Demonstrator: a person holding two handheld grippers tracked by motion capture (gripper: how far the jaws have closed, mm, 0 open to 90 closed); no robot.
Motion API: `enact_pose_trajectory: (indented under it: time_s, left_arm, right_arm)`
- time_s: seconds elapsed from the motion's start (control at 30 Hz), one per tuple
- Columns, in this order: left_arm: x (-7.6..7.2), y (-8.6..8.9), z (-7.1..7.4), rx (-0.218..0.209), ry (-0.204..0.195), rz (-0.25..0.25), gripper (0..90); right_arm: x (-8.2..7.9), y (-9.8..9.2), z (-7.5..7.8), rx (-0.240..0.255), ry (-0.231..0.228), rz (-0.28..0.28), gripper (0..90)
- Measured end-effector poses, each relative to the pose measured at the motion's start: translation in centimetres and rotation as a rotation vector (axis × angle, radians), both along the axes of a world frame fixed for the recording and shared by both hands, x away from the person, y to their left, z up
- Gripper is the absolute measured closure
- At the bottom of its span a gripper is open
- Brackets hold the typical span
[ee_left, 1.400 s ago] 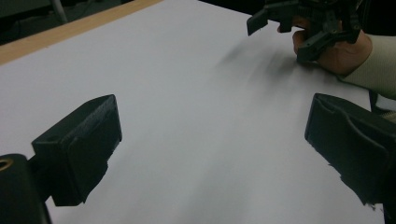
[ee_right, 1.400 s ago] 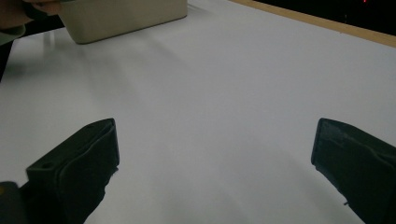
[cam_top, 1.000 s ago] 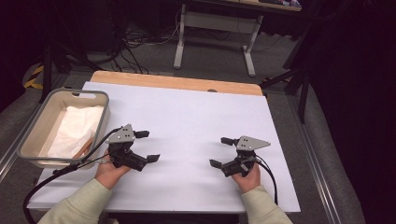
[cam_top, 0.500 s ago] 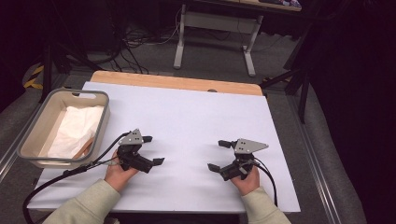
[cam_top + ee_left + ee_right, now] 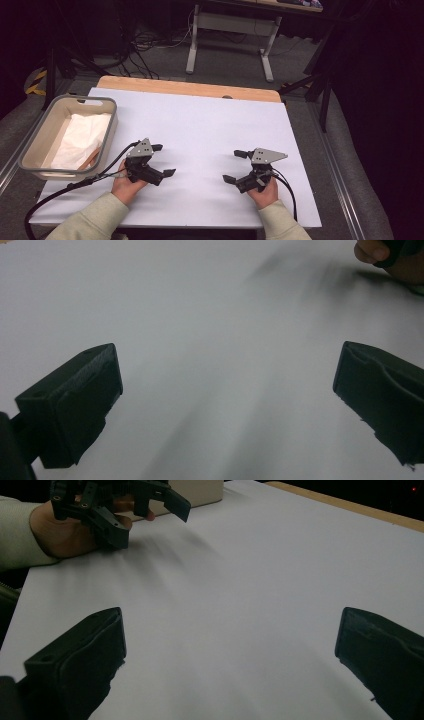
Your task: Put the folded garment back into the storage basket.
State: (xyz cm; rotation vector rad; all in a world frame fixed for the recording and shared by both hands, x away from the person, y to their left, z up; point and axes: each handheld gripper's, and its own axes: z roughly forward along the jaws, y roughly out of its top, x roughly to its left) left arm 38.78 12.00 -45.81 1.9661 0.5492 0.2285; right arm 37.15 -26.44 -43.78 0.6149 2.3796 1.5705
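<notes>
We hold both tools idle over the white sheet [image 5: 200,125]: left gripper [image 5: 162,160] and right gripper [image 5: 235,166] spread wide, grasping nothing. Nearest thing is the bin [image 5: 107,131] with white cloth [image 5: 80,140], left edge. Looks like pre-reach; next, left goes to the cloth.

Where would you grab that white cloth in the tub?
Probably at a raised fold near the middle of the white cloth, coming straight down from above with the left gripper, since the tub walls block any sideways approach and the cloth lies crumpled.
</notes>
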Motion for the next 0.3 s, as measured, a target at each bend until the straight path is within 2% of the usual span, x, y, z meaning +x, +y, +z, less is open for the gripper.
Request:
enact_pose_trajectory:
  time_s: [0.17,0.3]
  left_arm:
    - [-0.17,0.01,0.12,0.016,-0.022,0.004,0.2]
    - [-0.22,0.01,0.18,0.01,-0.024,-0.005,0.2]
  right_arm:
    - [0.0,-0.01,0.01,0.001,0.002,0.001,0.5]
    - [0.02,-0.02,0.0,0.002,0.004,0.001,0.5]
